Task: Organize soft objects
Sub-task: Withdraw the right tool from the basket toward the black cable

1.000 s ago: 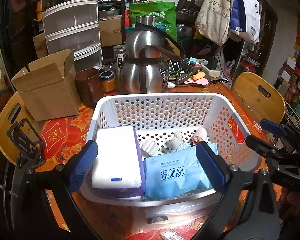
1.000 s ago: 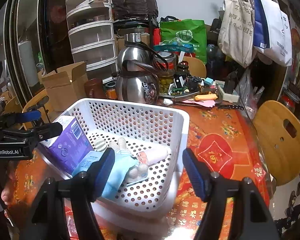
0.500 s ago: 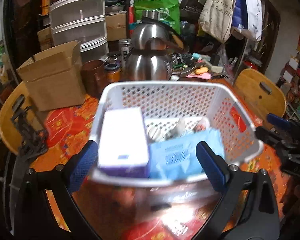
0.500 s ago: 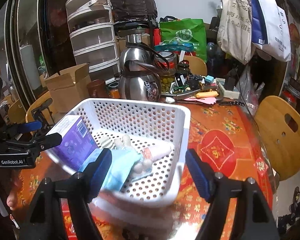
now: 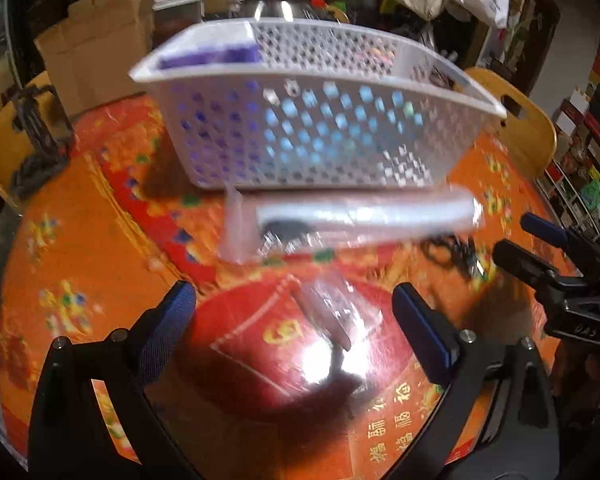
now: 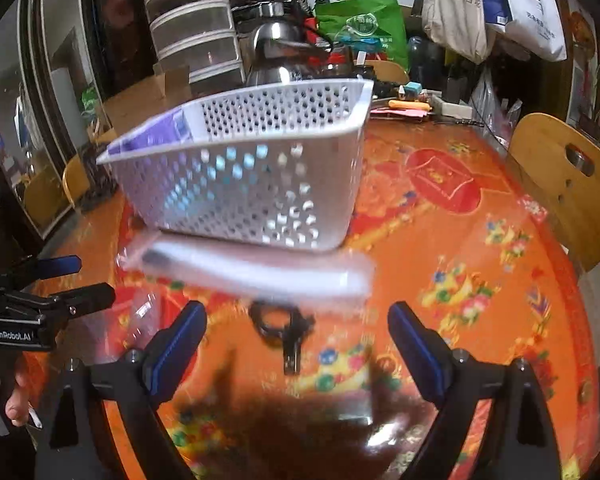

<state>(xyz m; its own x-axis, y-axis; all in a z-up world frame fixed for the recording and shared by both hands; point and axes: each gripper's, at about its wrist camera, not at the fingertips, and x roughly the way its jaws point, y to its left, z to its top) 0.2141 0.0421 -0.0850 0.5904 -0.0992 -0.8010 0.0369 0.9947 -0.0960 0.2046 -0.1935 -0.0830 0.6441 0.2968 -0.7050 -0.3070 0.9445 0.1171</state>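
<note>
A white perforated basket (image 5: 312, 136) stands on the orange-red table; it also shows in the right wrist view (image 6: 244, 184). A purple tissue pack (image 5: 208, 58) sits inside at the left (image 6: 156, 136), and a light blue wipes pack (image 5: 332, 120) shows through the holes. My left gripper (image 5: 294, 332) is open and empty, low over the table in front of the basket. My right gripper (image 6: 296, 344) is open and empty, also in front of the basket. Each gripper appears at the edge of the other's view. The frames are blurred.
The glass-topped table (image 6: 460, 280) reflects the basket. Behind it stand steel kettles (image 6: 276, 52), a cardboard box (image 5: 96, 52), plastic drawers (image 6: 192, 28) and hanging bags (image 6: 500, 4). Wooden chairs (image 6: 564, 184) flank the table. A small black object (image 6: 280, 328) lies before the basket.
Both grippers have pulled back and dropped low, so the basket now appears from the side instead of from above. The basket's contents have not visibly changed.
</note>
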